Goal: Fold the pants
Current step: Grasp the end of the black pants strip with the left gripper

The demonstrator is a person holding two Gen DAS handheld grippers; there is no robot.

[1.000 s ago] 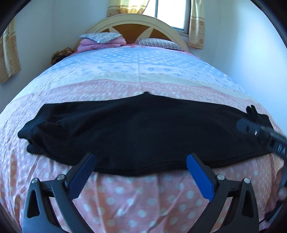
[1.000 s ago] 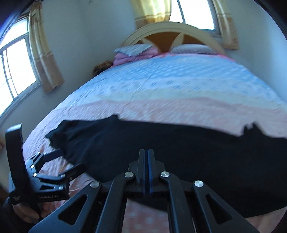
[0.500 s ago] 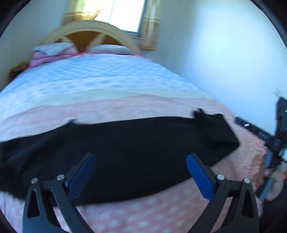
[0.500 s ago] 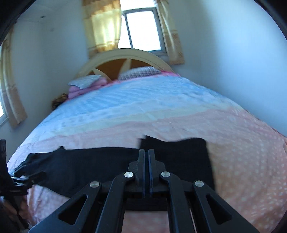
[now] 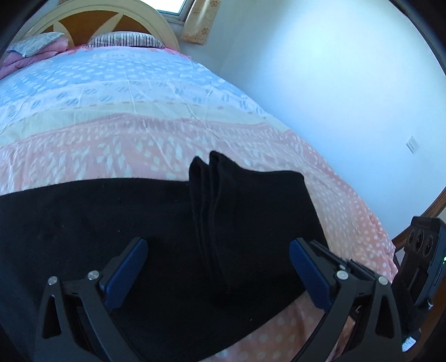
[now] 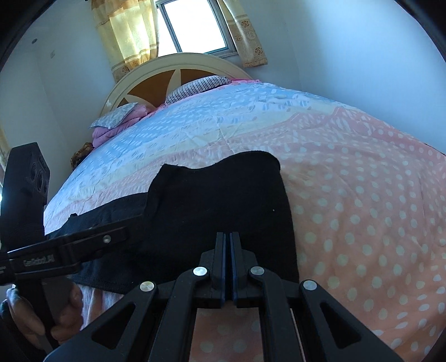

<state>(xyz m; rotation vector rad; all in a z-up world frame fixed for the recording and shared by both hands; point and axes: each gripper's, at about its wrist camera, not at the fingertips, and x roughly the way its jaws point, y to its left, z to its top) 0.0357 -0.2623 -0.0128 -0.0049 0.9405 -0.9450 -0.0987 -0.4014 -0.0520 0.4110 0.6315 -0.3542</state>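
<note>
Pants (image 5: 117, 222): black, flat on bedspread (image 5: 139, 133), beneath and ahead of both grippers.
Left gripper (image 5: 217, 267): released, blue pads wide apart over fabric (nothing pinched).
Right gripper (image 6: 229, 267): clenched, empty.
Left view only: folded ridge between jaws.
Right view only: window (image 6: 195, 25), hand (image 6: 55, 314) on left gripper's handle.

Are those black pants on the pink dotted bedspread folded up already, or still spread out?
Partly folded. The black pants lie in a long band across the bedspread, with one end doubled back on top.
</note>
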